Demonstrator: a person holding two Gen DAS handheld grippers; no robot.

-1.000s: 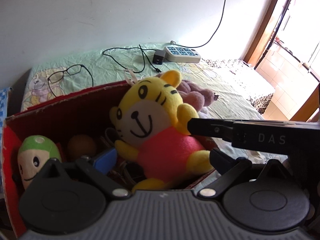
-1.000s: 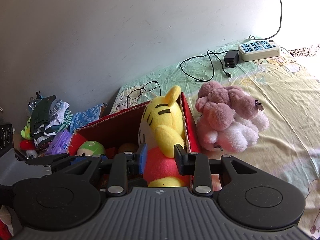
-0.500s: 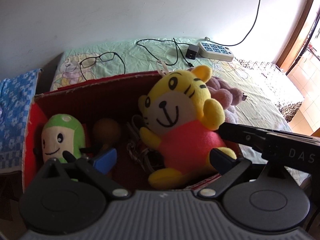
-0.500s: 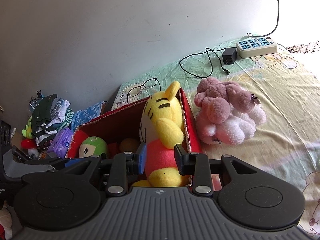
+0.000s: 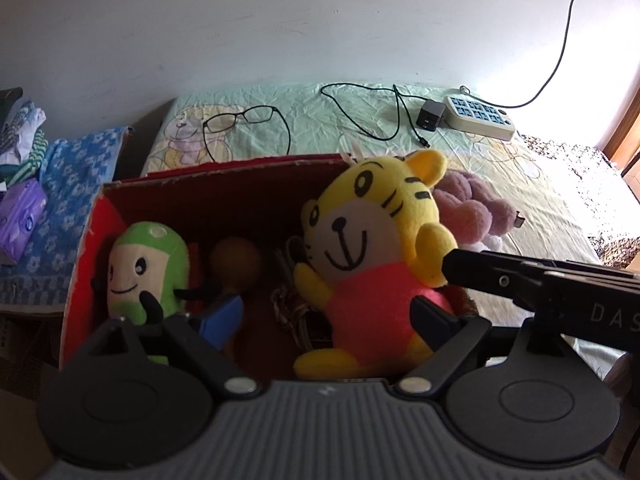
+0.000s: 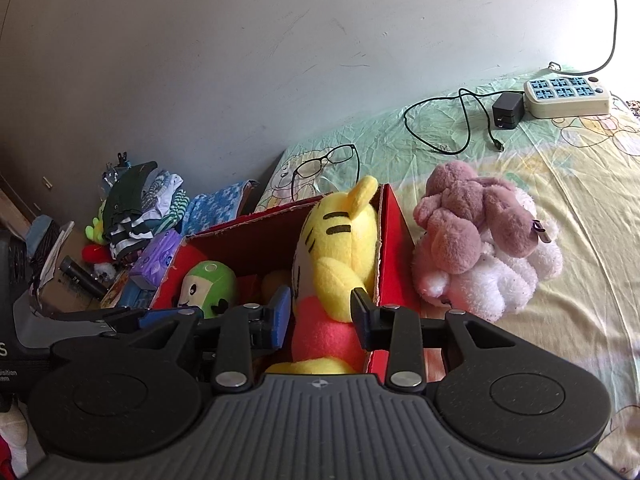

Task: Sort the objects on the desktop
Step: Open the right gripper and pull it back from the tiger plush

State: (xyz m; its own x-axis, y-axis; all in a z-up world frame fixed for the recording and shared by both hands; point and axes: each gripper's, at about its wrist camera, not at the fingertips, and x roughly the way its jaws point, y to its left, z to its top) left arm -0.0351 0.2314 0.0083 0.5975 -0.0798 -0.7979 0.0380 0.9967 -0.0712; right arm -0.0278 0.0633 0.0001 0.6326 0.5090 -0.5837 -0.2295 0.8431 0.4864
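Now tiger plush (image 6: 340,276) btwn right tongs (image 6: 320,316), in box (image 6: 394,232).

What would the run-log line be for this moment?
right claw: shut on tiger toy | tiger toy: inside red box | left claw: open, holding nothing | pink plush: on bed beside box

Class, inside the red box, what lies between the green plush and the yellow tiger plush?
Between the green plush and the yellow tiger plush, the left wrist view shows a brown ball and a tangle of cord.
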